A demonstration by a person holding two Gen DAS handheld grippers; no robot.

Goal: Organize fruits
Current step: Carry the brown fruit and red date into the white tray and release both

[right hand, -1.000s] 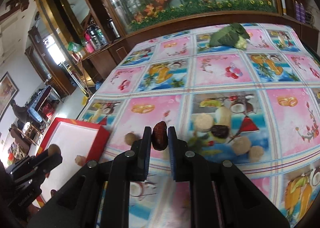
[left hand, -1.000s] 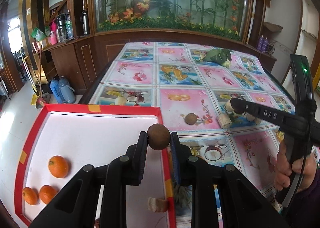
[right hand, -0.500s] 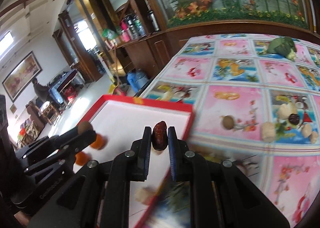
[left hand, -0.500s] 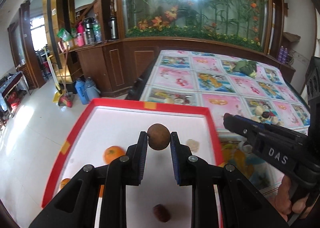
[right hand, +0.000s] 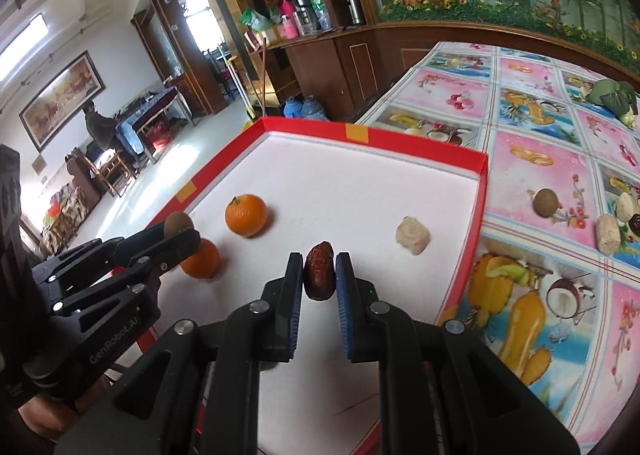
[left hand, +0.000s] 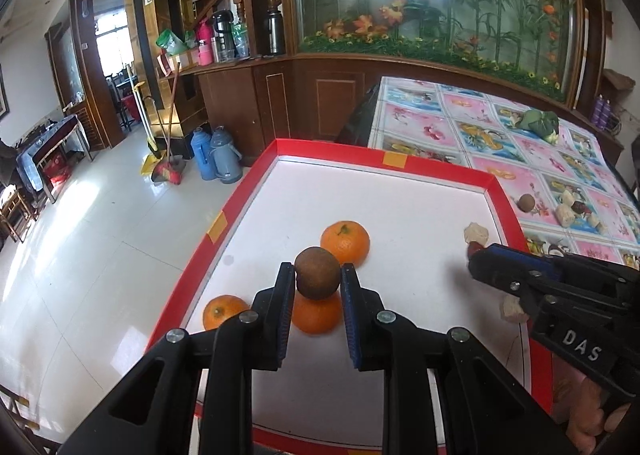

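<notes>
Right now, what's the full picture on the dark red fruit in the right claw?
The dark red fruit is small, oblong and wrinkled, glossy, like a dried date. It stands roughly upright, pinched at its sides between the blue pads of the right claw, top poking above the fingertips. It hangs over the white floor of the red-rimmed tray, touching nothing but the pads. A pale beige lump lies apart, ahead and to its right.
</notes>
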